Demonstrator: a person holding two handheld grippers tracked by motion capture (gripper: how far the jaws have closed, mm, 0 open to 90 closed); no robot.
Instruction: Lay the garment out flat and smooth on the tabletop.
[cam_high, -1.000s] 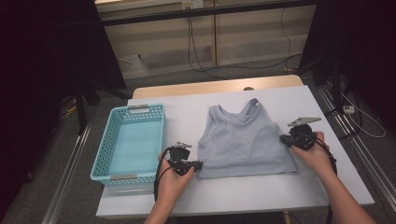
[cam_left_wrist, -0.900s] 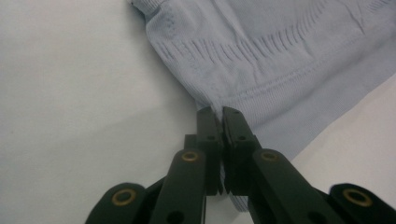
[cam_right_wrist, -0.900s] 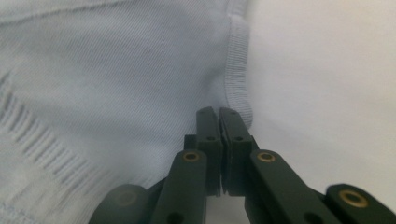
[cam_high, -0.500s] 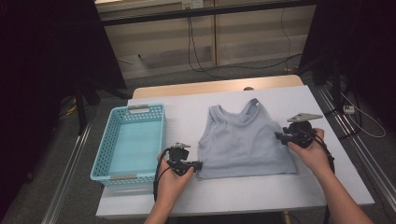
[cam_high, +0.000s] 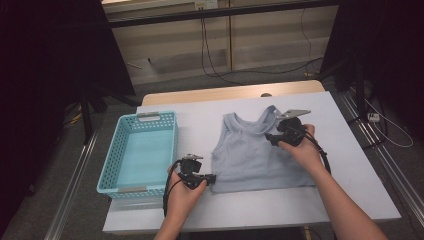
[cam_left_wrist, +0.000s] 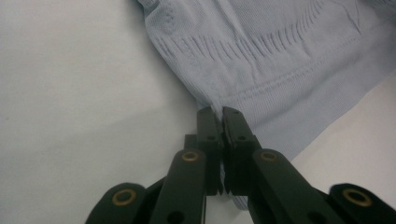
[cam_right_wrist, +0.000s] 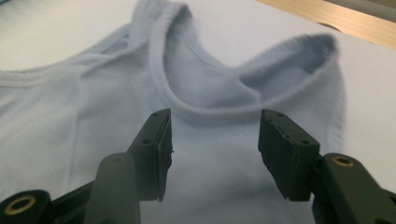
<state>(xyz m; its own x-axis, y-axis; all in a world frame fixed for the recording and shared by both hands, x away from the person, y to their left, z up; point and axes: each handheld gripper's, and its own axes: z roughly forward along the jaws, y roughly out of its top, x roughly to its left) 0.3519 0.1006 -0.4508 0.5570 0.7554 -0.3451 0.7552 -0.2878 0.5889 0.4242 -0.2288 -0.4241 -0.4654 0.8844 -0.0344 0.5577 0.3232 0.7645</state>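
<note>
A pale blue sleeveless top (cam_high: 250, 157) lies flat on the white table, straps pointing away from me. My left gripper (cam_high: 211, 178) is shut on the top's near left hem corner (cam_left_wrist: 219, 103), with the fabric pinched between the pads. My right gripper (cam_high: 268, 136) hovers over the top's right shoulder area, beside the neckline (cam_right_wrist: 205, 114). Its jaws have just been opening and stand apart with nothing between the pads, the fabric lying below them.
A light blue plastic basket (cam_high: 114, 157) stands empty at the table's left, close to my left hand. The table's bare right part (cam_high: 345, 150) and near edge offer room. Cables and metal rails run along the floor around the table.
My right gripper let go of the top's right side, opened, and moved up the table toward the neckline. The left gripper stayed put on the hem corner.
</note>
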